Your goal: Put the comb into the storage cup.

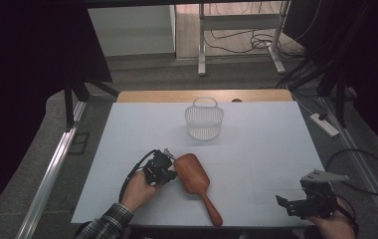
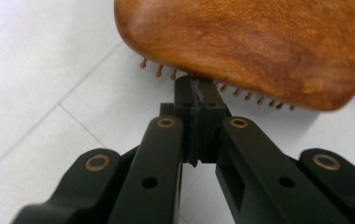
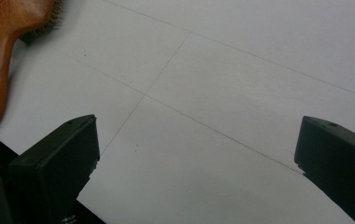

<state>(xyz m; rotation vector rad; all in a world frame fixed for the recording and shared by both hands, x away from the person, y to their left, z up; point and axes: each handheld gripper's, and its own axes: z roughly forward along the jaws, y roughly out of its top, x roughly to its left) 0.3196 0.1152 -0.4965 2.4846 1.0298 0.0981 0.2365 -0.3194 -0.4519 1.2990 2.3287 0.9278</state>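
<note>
Hairbrush lies bristles-down with its head's edge just over the closed, empty left gripper.

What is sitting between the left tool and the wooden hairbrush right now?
Nothing visible. The left tool, jaws shut, has its tip right at the bristled edge of the wooden hairbrush, head side, with bare white table around them.

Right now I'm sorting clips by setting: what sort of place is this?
Probably a lab or workshop set up for recording: a white-covered table ringed by black curtains, loose cables on the floor behind, and only a wooden hairbrush and white basket laid out.
</note>
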